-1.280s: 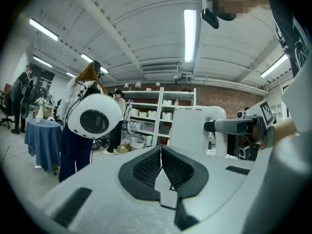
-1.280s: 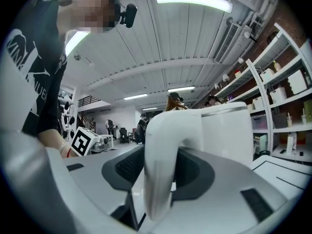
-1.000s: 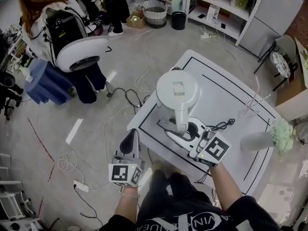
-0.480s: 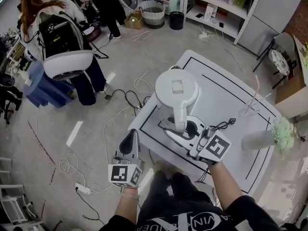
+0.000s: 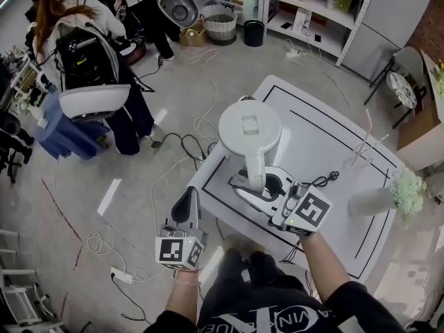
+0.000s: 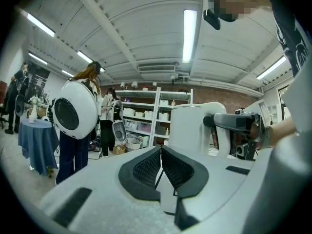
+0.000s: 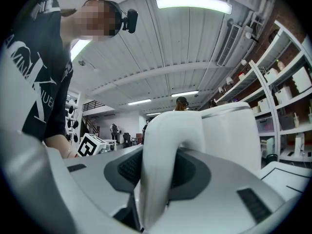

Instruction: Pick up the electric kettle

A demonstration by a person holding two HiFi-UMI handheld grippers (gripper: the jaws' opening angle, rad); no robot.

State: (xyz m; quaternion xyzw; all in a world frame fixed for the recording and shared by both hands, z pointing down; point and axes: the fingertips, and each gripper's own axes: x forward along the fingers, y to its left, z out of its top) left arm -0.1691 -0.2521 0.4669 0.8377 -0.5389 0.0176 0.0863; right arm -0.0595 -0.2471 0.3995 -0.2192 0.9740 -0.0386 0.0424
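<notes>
Step in hand: the grasp is made and the lift is due. Judging by the grip on the handle, the pick-up is at or just past its start.
Electric kettle: white, lid shut, upright. It sits at the centre of the head view, over the left part of the table. No view shows whether its foot is clear of the top.
Right gripper: jaws fairly wide but closed on the kettle's handle, one pad pressing each side. The handle fills the gap in the right gripper view.
Left gripper: jaws together with nothing between them. It is held below and left of centre in the head view, off the table's edge and well apart from the kettle.
Cable: a black lead with a plug lies on the table just right of the right gripper.
Next move, as judged: a straight rise with the grip kept firm and the kettle upright.
Risk, as judged: the body hangs to one side of the handle, so it may tip in the pads.
</notes>
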